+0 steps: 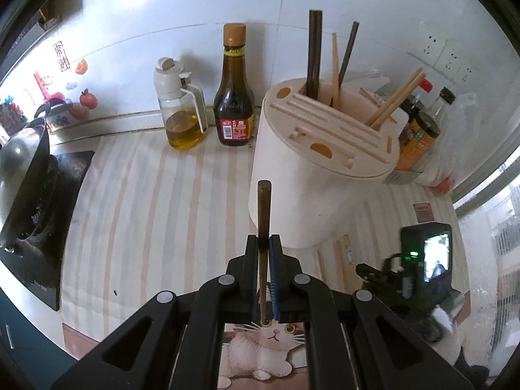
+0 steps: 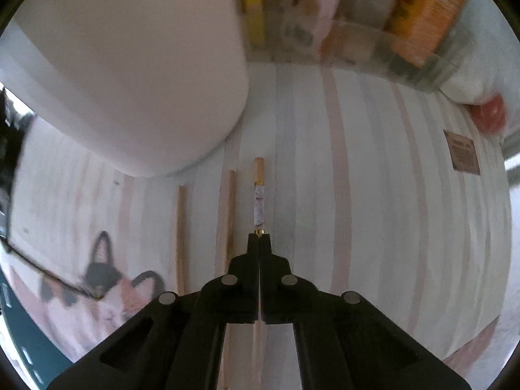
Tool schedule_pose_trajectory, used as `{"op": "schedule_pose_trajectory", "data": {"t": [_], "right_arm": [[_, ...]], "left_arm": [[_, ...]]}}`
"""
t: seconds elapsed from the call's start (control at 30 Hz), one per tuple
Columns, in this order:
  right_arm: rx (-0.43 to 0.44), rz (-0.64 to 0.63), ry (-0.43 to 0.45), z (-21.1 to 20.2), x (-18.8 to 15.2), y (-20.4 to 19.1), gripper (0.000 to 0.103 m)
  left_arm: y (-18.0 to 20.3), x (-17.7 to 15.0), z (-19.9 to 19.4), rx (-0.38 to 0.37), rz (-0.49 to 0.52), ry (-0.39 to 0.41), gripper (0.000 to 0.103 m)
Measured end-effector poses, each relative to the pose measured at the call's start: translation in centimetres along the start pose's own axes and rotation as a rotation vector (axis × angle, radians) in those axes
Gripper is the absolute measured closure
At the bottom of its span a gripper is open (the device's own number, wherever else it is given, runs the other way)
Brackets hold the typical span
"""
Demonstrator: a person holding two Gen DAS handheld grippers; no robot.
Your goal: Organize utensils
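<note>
My left gripper is shut on a dark brown chopstick, whose end points up in front of the white utensil holder. Several dark and pale chopsticks stand in the holder's top slots. In the right wrist view my right gripper is shut, tips down over a patterned chopstick lying on the striped counter. The slit between the jaws is narrower than that chopstick, so it does not look pinched. Two pale chopsticks lie parallel to its left, beside the holder's base.
An oil dispenser and a dark sauce bottle stand against the wall left of the holder. A wok sits on the stove at far left. Jars and bottles crowd behind the holder. A cat-print mat lies at the counter's front edge.
</note>
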State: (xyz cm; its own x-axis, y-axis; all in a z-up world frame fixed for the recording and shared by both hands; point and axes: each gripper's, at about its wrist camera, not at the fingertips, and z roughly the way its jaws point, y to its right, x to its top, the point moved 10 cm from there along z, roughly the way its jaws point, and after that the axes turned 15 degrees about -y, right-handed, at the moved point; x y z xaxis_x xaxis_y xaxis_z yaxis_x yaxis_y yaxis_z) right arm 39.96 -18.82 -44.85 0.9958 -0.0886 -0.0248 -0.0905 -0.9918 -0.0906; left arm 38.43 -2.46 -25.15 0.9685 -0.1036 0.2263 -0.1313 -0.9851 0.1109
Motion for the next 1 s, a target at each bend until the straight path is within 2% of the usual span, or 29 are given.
{"op": "schedule_pose_trajectory", "data": {"t": [0.27,0.4,0.53,0.57,0.6,0.67,0.77,0.83,0.87,0.9,1.0], "right_arm": [[0.125,0.049,0.127,-6.3,-2.2,1.6,0.103],[0.204,0.06,0.058,-5.7,-2.9,0.9,0.103],[0.154,0.047,-0.027,-2.0,-3.3,0.8,0.102],[0.125,0.036,-0.048,-1.2,-3.4,0.6,0.095],[0.106,0.029,-0.068,-0.3,-3.4,0.5,0.082],[0.09,0.018,-0.096,0.8,-3.5,0.1,0.071],[0.025,0.003,-0.146,2.9,-3.5,-0.2,0.071],[0.006,0.01,-0.133,2.6,-3.0,-0.2,0.071],[-0.008,0.006,-0.14,2.7,-2.8,-0.3,0.086],[-0.035,-0.01,-0.143,2.8,-2.8,-0.4,0.096],[-0.078,-0.045,-0.149,2.5,-2.7,-0.9,0.097]], "left_arm": [[1.1,-0.4,-2.1,-0.015,0.029,0.032,0.099],[1.3,-0.3,-2.9,-0.019,0.031,0.048,0.099],[1.3,-0.4,-3.0,-0.016,0.032,0.053,0.099],[1.3,-0.4,-3.0,-0.013,0.032,0.053,0.099],[1.3,-0.5,-2.9,-0.01,0.03,0.052,0.099],[1.2,-0.6,-2.8,-0.007,0.03,0.05,0.099],[1.2,-0.8,-2.5,0.004,0.029,0.044,0.099],[1.1,-0.8,-2.2,0.014,0.029,0.039,0.099],[1.2,-0.8,-2.0,0.013,0.028,0.036,0.099],[1.2,-0.8,-1.9,0.015,0.026,0.035,0.099],[1.4,-0.8,-1.8,0.011,0.024,0.035,0.099]]}}
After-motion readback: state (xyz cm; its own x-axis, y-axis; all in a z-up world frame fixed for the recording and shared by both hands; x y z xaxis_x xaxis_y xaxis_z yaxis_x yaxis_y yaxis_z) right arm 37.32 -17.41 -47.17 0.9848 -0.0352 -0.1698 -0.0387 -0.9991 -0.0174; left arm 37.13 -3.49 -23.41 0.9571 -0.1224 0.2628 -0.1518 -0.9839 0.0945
